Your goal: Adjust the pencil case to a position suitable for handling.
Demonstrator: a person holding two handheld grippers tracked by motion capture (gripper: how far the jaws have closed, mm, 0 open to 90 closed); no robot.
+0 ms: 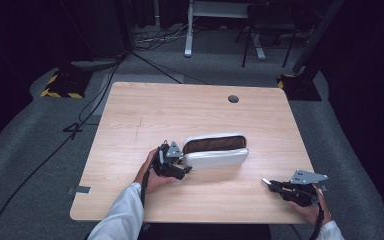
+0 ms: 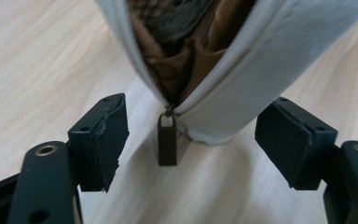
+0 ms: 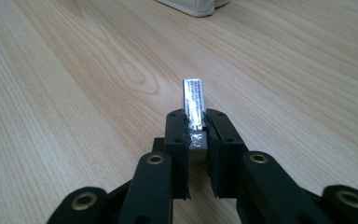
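A white zip pouch (image 1: 215,157) lies in the middle of the wooden table (image 1: 180,110), its top unzipped and its brown lining showing. My left gripper (image 1: 181,163) is at the pouch's left end. In the left gripper view the jaws stand open on either side of the dark zipper pull (image 2: 167,142), which hangs from the end of the white pouch (image 2: 261,65) without touching either pad. My right gripper (image 1: 271,184) rests near the front right of the table, shut on a small flat silvery stick (image 3: 193,100) that juts forward from its jaws. A corner of the pouch (image 3: 193,7) lies far ahead.
A round cable hole (image 1: 233,99) sits near the table's far edge. Beyond the table, cables (image 1: 100,85), a white desk leg (image 1: 188,30) and yellow-black striped bases (image 1: 60,85) stand on the grey floor. White sleeves enter from the bottom.
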